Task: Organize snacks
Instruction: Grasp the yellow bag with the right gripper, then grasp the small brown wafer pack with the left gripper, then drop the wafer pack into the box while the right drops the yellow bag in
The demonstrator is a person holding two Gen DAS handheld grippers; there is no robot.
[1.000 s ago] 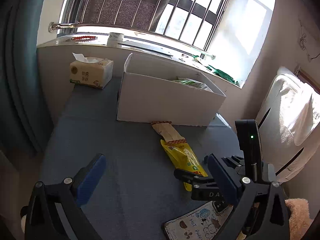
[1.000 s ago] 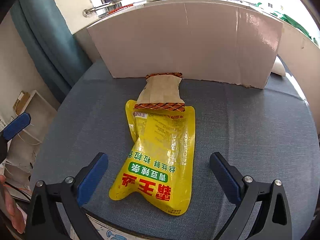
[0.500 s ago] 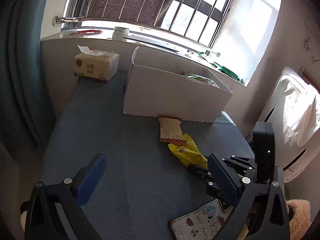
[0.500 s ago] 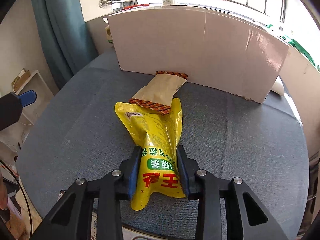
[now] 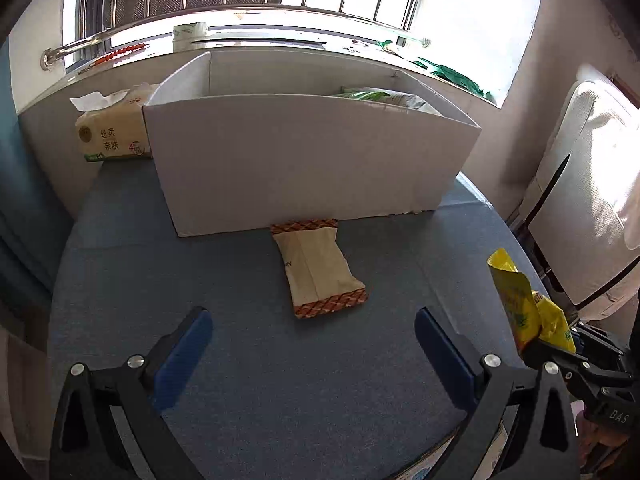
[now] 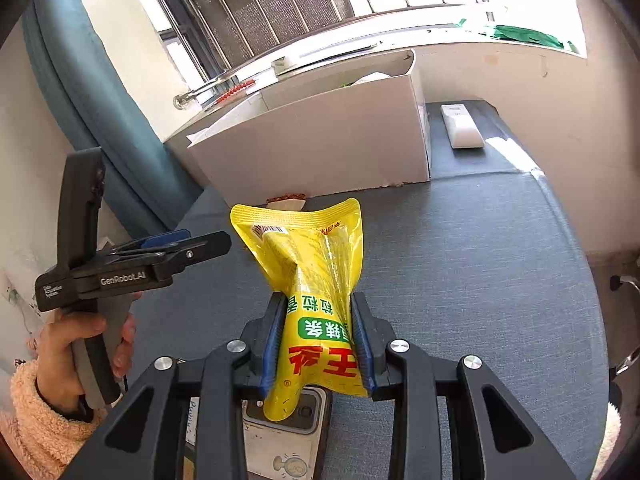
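Observation:
My right gripper is shut on a yellow snack pouch and holds it lifted above the blue table; pouch and gripper also show at the right in the left wrist view. A beige snack packet with brown patterned ends lies on the table, one end touching the front wall of the white cardboard box. A green and white snack bag lies inside the box at its right. My left gripper is open and empty, hovering just in front of the beige packet.
A tissue pack stands left of the box by the wall. A white remote lies right of the box. A phone on a printed card lies at the table's near edge. A windowsill and bars run behind the box.
My right gripper closed on the yellow pouch and lifted it off the table, away from the beige packet. My left gripper moved in to face the beige packet and box.

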